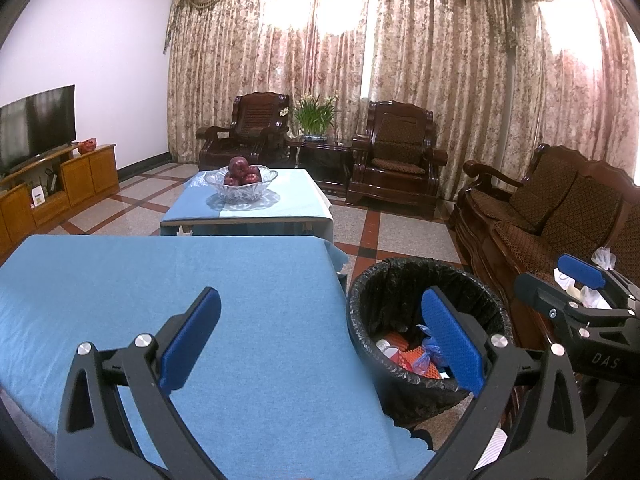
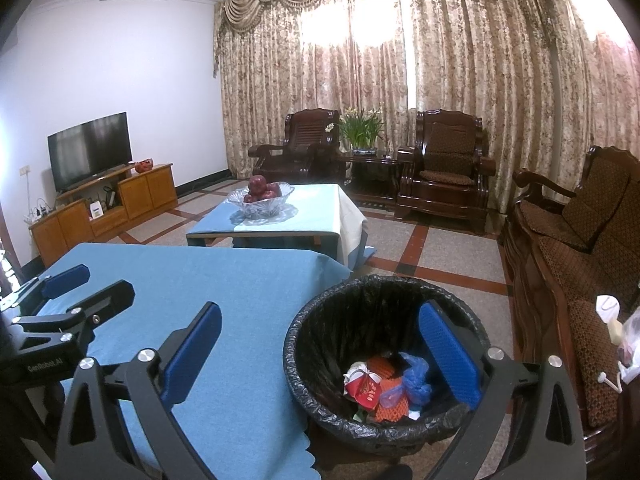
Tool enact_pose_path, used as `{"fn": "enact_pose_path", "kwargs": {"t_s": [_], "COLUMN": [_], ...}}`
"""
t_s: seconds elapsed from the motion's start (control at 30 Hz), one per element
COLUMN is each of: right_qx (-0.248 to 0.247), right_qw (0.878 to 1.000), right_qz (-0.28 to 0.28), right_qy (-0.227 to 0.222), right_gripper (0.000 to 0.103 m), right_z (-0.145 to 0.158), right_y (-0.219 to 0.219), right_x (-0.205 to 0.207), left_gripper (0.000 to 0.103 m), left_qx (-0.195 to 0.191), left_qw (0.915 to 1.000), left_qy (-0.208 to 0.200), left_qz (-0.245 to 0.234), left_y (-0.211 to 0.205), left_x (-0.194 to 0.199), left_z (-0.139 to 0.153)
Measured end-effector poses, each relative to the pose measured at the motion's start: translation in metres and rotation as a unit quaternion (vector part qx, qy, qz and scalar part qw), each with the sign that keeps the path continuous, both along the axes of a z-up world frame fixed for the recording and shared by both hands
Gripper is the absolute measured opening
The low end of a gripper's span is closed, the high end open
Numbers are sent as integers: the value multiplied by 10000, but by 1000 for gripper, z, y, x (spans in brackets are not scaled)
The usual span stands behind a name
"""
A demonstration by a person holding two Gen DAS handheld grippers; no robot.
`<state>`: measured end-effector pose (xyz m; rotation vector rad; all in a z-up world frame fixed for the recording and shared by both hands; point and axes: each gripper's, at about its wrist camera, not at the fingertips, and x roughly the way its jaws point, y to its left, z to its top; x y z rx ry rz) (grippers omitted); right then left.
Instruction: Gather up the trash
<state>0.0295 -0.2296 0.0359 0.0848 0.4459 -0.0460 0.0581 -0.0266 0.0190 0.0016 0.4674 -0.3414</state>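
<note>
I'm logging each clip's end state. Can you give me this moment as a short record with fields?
left gripper: open, empty, above the near table's edge
right gripper: open, empty, by the bin
near table: blue cloth, nothing on it in view
trash bin: black liner, on the floor beside the near table
bin contents: red, orange, blue and white wrappers
far table: glass bowl of apples

the bin [image 2: 384,360] stands on the floor just right of the near table [image 2: 224,304], with trash [image 2: 384,392] inside. behind them a second table [image 2: 304,216] carries a fruit bowl [image 2: 261,200]; a sofa [image 2: 580,248] lies right.
</note>
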Motion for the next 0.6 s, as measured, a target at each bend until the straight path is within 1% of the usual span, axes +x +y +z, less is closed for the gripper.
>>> {"fn": "enact_pose_path", "kwargs": {"t_s": [0.6], "right_qx": [1], "right_qw": [10000], "right_qz": [4], "right_qy": [18], "right_gripper": [97], "right_z": [1], "right_y": [1], "right_x": [-1], "left_gripper": [98], "left_qx": [11], "left_qw": [10000], "left_qy": [44], "left_qz": [2], "left_y": [5], "left_x": [-2], "left_z": [0]}}
